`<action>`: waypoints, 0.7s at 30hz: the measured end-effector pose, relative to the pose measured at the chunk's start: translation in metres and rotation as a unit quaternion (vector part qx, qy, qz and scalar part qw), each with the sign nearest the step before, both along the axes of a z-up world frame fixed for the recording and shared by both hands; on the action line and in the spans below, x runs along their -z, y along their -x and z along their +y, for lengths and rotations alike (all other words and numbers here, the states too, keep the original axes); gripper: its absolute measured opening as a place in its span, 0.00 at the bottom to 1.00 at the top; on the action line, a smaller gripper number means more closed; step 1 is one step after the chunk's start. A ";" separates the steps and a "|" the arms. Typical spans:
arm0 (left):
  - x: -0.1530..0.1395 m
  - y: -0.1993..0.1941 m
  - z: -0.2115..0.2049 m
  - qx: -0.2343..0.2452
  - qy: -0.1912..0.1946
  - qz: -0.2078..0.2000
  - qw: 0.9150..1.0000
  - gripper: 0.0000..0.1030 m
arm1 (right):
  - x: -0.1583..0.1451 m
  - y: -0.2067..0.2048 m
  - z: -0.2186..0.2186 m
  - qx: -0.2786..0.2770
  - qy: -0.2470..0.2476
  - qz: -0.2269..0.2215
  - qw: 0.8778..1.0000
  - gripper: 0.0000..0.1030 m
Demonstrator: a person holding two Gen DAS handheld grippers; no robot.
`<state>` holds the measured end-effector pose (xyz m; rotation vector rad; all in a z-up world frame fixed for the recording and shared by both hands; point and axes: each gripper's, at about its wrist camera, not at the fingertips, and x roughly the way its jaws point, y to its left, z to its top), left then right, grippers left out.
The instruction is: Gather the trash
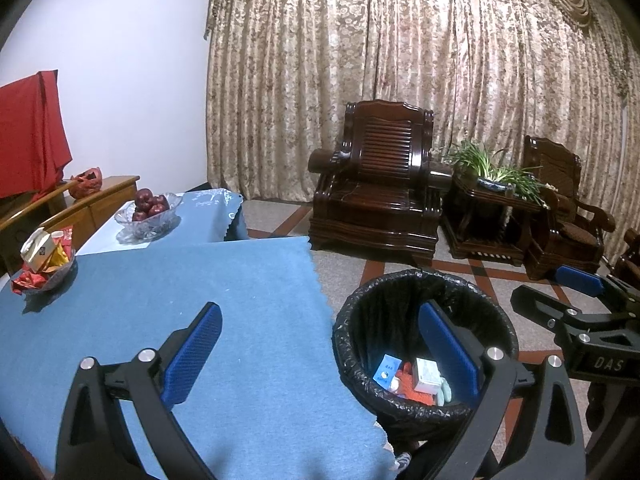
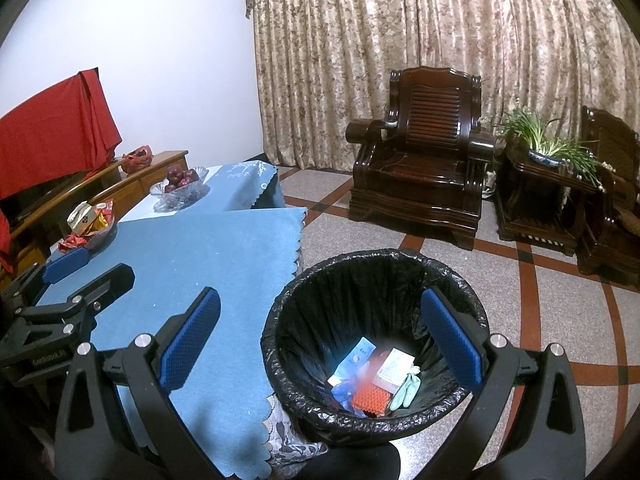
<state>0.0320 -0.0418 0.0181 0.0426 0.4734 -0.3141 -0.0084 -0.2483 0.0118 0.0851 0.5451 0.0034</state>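
- Left tool [image 1: 320, 354] is seen spread wide and empty, one finger over the blue-clothed desk [image 1: 180, 300], the other over the bin [image 1: 424, 344]
- No loose trash is seen on the cloth ahead of it; a bowl of wrappers [image 1: 44, 264] sits far to its left
- Trash [image 2: 376, 380] already lies in the bin bottom, below the right tool [image 2: 320, 354], which is likewise released and empty
- Flat packets, a small carton and a soft pale glove are judged light, crushable; edges are best pinched
- Packets' long axes are seen running roughly away from the tool, tilted rightward
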 end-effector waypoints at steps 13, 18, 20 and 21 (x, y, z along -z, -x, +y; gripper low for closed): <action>0.001 -0.002 0.004 -0.002 0.000 0.000 1.000 0.94 | 0.000 0.000 0.000 0.000 0.000 0.000 1.000 0.95; 0.000 -0.002 0.004 -0.001 0.000 0.000 1.000 0.94 | 0.001 0.000 0.000 0.000 0.000 0.000 1.000 0.95; 0.000 -0.002 0.003 -0.001 0.000 0.000 1.000 0.94 | 0.001 0.001 0.000 0.000 0.000 -0.001 1.000 0.95; 0.000 -0.002 0.003 -0.001 0.000 0.000 1.000 0.94 | 0.000 0.000 0.000 0.000 0.000 -0.001 1.000 0.95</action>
